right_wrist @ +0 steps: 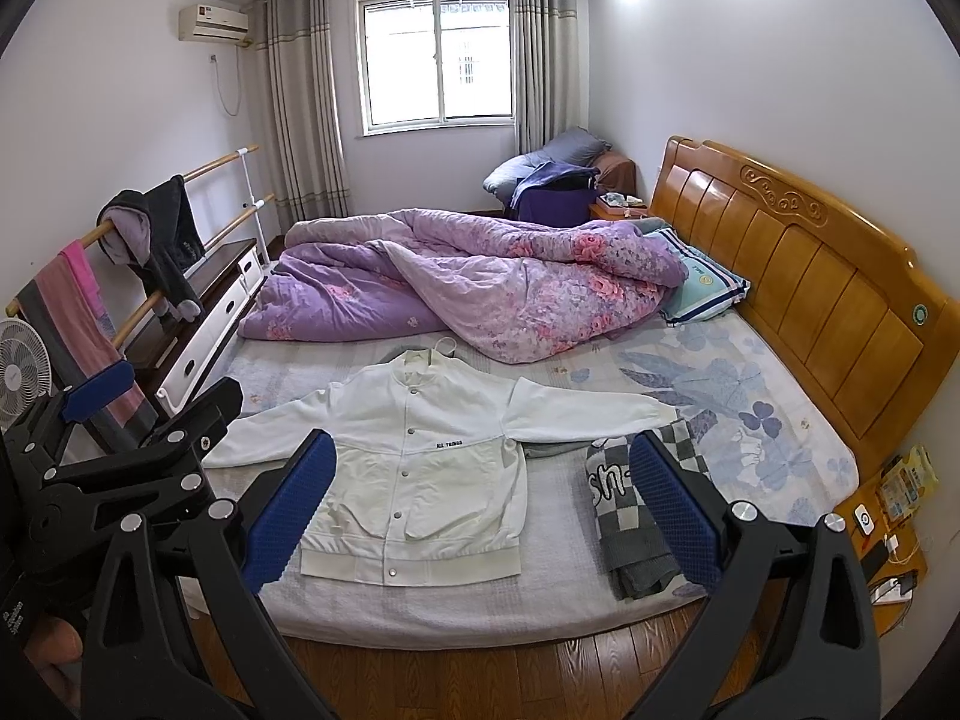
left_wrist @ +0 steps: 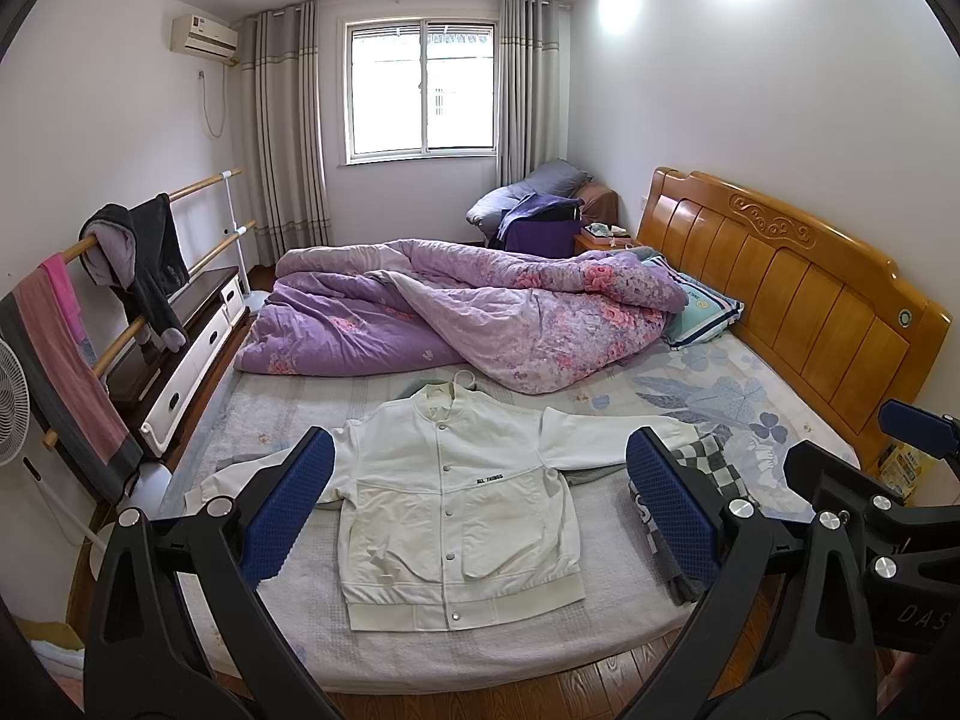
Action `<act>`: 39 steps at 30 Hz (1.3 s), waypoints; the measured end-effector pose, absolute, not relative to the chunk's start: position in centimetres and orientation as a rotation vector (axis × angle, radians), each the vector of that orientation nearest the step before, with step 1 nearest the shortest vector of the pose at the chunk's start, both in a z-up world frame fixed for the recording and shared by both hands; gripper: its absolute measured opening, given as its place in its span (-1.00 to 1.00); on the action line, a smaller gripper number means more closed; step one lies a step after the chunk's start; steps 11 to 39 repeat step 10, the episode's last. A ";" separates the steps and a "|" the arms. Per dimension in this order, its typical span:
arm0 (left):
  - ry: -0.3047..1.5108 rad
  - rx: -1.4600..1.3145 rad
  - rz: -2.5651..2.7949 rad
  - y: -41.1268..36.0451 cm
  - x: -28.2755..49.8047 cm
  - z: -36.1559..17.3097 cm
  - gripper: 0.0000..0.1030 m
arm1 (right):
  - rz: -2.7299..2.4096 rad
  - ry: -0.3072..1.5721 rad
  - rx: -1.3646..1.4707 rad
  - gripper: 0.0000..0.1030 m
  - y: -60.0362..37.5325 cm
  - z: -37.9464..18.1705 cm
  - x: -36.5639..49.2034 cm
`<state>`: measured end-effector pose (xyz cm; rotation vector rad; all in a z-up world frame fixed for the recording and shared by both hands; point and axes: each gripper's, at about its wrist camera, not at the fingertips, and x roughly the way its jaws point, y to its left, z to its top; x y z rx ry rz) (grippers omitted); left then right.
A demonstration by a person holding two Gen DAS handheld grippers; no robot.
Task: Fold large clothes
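Left wrist view: the left gripper [left_wrist: 480, 516] hangs with fingers spread wide and empty, and the white jacket [left_wrist: 456, 504] lies flat on the bed [left_wrist: 750, 396], framed between the two blue pads, sleeves out to both sides. Right wrist view: the right gripper [right_wrist: 480, 510] is spread and empty too, the jacket [right_wrist: 420, 480] sits behind its left pad, and a checked cloth [right_wrist: 636, 516] lies by the right pad.
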<state>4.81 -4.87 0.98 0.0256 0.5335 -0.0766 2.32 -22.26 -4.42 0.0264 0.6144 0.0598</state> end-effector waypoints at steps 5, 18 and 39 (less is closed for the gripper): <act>0.535 0.030 -0.079 -4.8 5.0 0.3 0.90 | 0.058 0.615 0.027 0.84 -22.4 -4.4 2.3; 0.538 0.027 -0.081 -4.7 5.1 0.0 0.90 | 0.058 0.617 0.027 0.84 -22.4 -4.5 2.4; 0.538 0.027 -0.081 -4.7 5.1 0.0 0.90 | 0.058 0.617 0.027 0.84 -22.4 -4.5 2.4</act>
